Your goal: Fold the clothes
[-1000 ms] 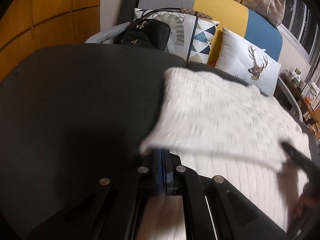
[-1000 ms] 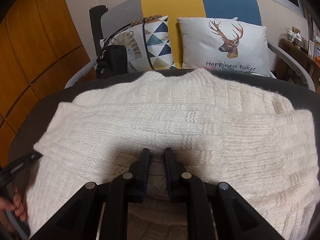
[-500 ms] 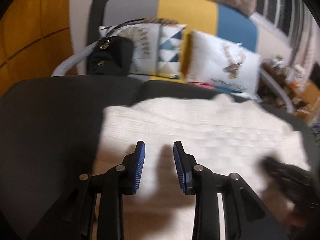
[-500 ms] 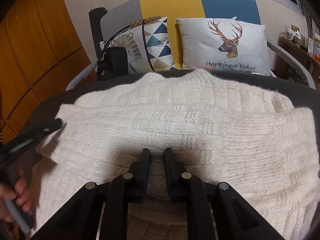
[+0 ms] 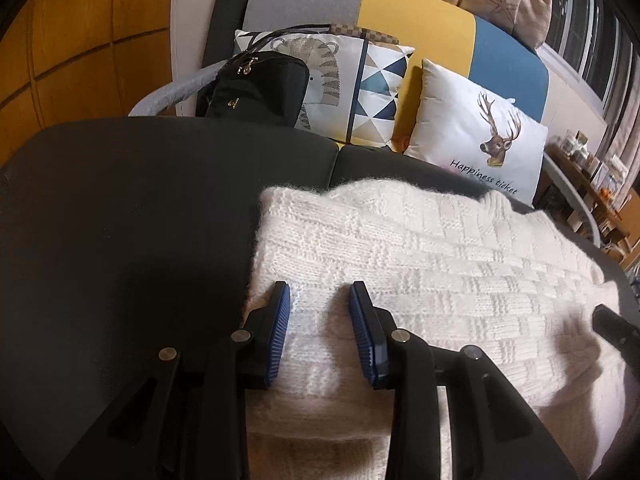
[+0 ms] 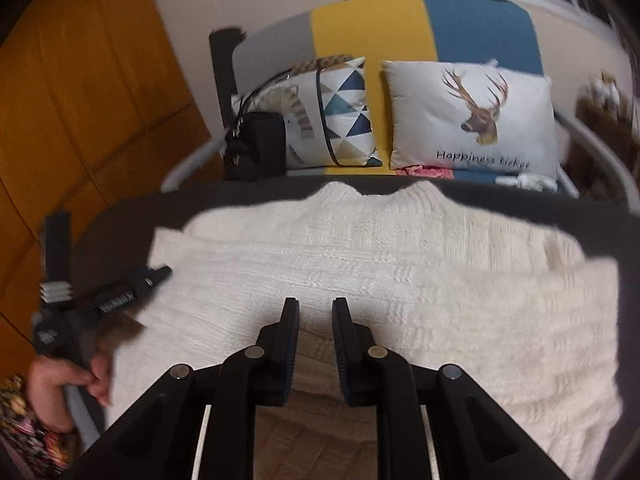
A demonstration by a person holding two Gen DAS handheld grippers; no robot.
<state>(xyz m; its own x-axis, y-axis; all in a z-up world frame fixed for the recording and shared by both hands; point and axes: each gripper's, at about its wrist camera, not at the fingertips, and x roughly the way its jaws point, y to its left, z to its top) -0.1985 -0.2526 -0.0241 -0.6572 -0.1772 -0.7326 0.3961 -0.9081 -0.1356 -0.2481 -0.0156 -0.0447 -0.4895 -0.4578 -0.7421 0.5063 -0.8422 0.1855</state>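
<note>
A white chunky-knit sweater [image 5: 420,264] lies folded on the dark table [image 5: 120,220], its neckline [image 6: 378,196] towards the sofa. My left gripper [image 5: 320,300] is open, low over the sweater's left edge, with nothing pinched between its blue pads. In the right wrist view, a hand [image 6: 68,380] holds the left gripper [image 6: 158,274] at the sweater's left side. My right gripper [image 6: 316,312] is at the near edge of the folded layer. Its jaws stand narrowly apart with knit between them. Its tip also shows as the right gripper [image 5: 612,326] at the edge of the left wrist view.
Behind the table stands a grey, yellow and blue sofa [image 5: 420,20] with a deer cushion [image 6: 476,116], a triangle-pattern cushion [image 5: 372,92] and a black bag [image 5: 260,88]. Wood panelling [image 6: 80,100] lies left. A cluttered shelf [image 5: 596,176] stands right.
My left gripper let go of the sweater corner it held up, opened, and settled over the left edge. The folded layer now lies flat. The right gripper's view has drawn back with blur.
</note>
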